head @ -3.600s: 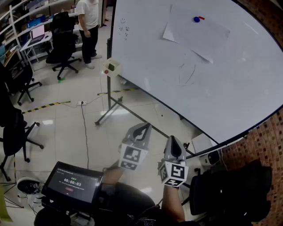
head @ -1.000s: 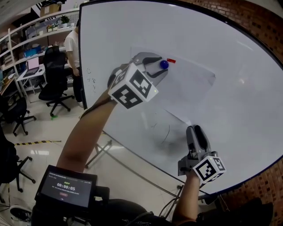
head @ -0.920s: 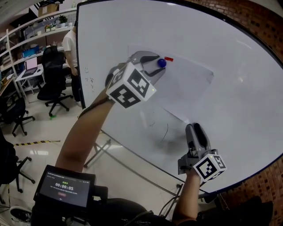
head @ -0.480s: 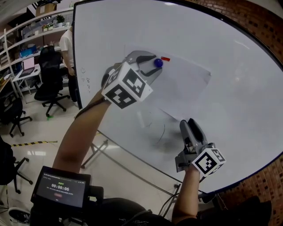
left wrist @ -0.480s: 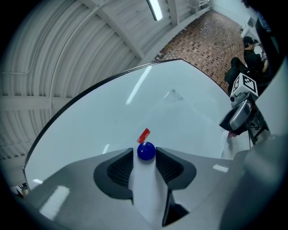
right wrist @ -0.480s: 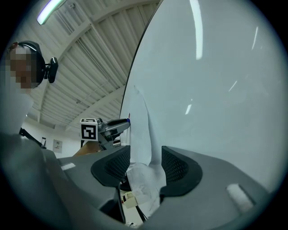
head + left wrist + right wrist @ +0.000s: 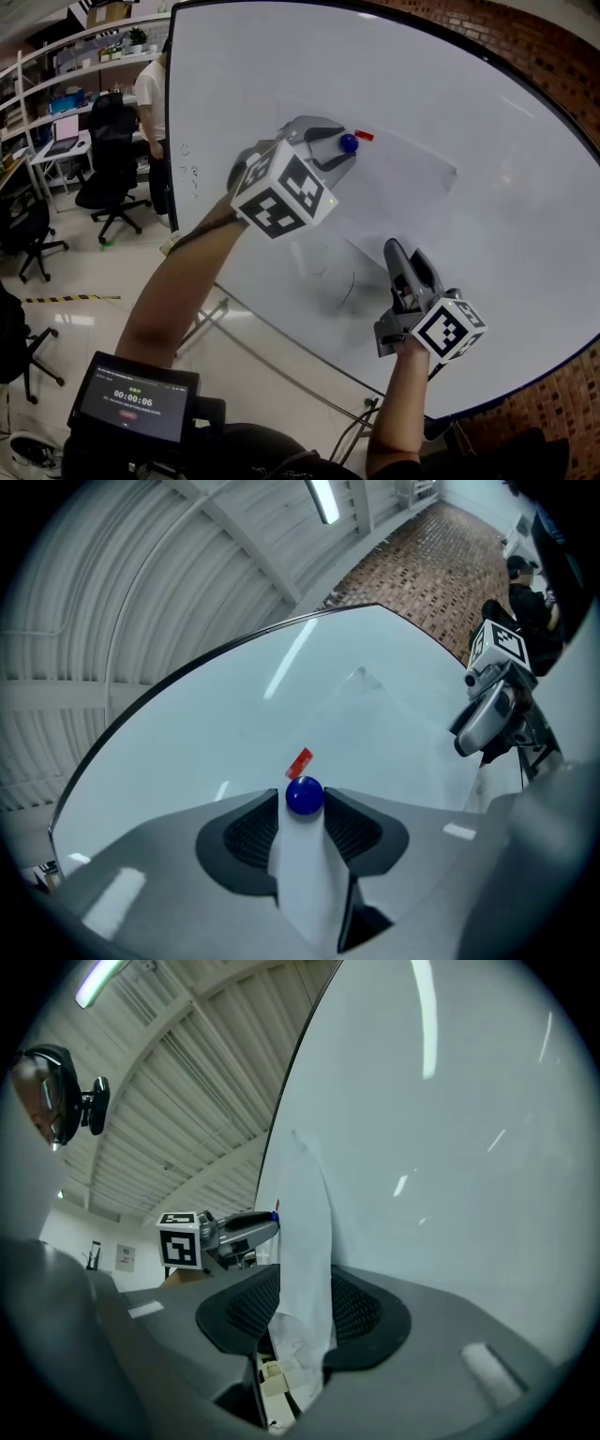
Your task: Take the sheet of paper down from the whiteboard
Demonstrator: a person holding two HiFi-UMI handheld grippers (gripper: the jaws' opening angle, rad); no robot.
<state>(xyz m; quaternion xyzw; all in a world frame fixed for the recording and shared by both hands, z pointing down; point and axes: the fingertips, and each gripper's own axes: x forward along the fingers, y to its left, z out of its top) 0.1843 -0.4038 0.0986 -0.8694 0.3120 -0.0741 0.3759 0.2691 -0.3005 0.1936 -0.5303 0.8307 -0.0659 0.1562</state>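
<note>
A white sheet of paper [image 7: 403,183] hangs on the whiteboard [image 7: 506,122], pinned near its top by a blue magnet [image 7: 349,143] next to a small red mark [image 7: 364,136]. My left gripper [image 7: 339,146] is raised to the sheet's top and shut on the blue magnet [image 7: 305,796], which sits between its pad tips. My right gripper [image 7: 401,253] is at the sheet's lower corner. Its jaws are closing, with the curled paper edge [image 7: 305,1213] between the pads and not pressed. Each gripper shows in the other's view: the right gripper [image 7: 487,719] and the left gripper [image 7: 246,1228].
A person [image 7: 150,94] stands at the desks left of the board, among office chairs [image 7: 103,178]. The board's stand leg [image 7: 214,317] runs down to the floor. A timer screen [image 7: 136,403] sits at bottom left. A brick wall [image 7: 562,66] lies behind the board.
My right gripper has risen to the paper's lower corner, which now lies between its jaws. The left gripper has stayed at the blue magnet.
</note>
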